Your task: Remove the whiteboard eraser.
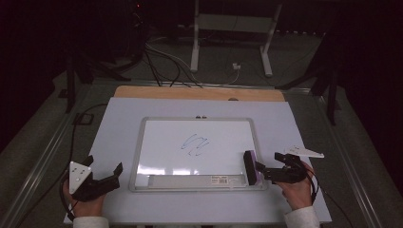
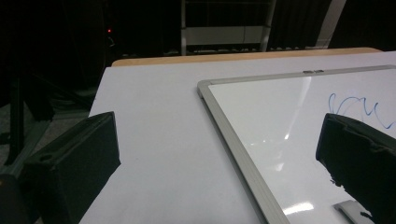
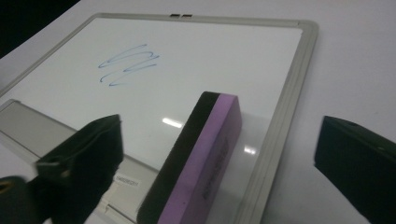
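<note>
A whiteboard (image 1: pixel 138 152) with a grey frame lies flat in the middle of the white table top. A blue scribble (image 1: pixel 195 144) marks its centre. A purple and black eraser (image 1: pixel 251 167) stands on edge on the board's near right corner. My right gripper (image 1: pixel 270 164) is open just right of it. In the right gripper view the eraser (image 3: pixel 201 158) sits between the wide-apart jaws of the right gripper (image 3: pixel 222 137), touching neither, with the scribble (image 3: pixel 128 65) beyond. My left gripper (image 1: pixel 103 165) is open and empty, left of the board. The left gripper (image 2: pixel 219 140) looks along the board's left frame (image 2: pixel 233 135).
A grey tray strip (image 1: pixel 190 180) runs along the board's near edge. A wooden table edge (image 1: pixel 199 92) shows at the back. Cables (image 1: pixel 161 61) and a white stand (image 1: pixel 233 28) are on the dark floor beyond. Bare white table (image 1: pixel 114 128) lies left of the board.
</note>
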The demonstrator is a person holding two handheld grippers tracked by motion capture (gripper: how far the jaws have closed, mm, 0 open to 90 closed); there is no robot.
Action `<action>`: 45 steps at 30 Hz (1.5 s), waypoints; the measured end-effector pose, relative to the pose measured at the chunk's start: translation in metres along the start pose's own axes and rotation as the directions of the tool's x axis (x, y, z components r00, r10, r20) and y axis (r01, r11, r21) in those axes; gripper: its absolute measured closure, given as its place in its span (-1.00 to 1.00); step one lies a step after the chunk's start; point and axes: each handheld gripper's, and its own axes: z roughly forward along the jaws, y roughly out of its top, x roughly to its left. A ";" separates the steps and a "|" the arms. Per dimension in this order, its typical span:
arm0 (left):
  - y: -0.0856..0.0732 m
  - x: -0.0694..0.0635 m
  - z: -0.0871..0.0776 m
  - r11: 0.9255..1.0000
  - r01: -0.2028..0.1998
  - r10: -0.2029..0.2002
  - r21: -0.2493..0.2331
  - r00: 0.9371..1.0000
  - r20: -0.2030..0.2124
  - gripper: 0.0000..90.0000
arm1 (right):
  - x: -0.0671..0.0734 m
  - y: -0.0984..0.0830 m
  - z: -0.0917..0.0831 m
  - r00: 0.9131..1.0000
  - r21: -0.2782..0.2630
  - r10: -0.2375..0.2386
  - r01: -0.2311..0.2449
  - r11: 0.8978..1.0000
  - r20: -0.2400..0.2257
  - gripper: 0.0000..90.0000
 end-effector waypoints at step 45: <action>0.000 0.000 0.001 1.000 -0.004 0.004 0.007 1.000 0.001 -0.99 | 0.008 -0.015 0.038 0.983 0.250 0.154 -0.124 0.960 -0.103 -0.28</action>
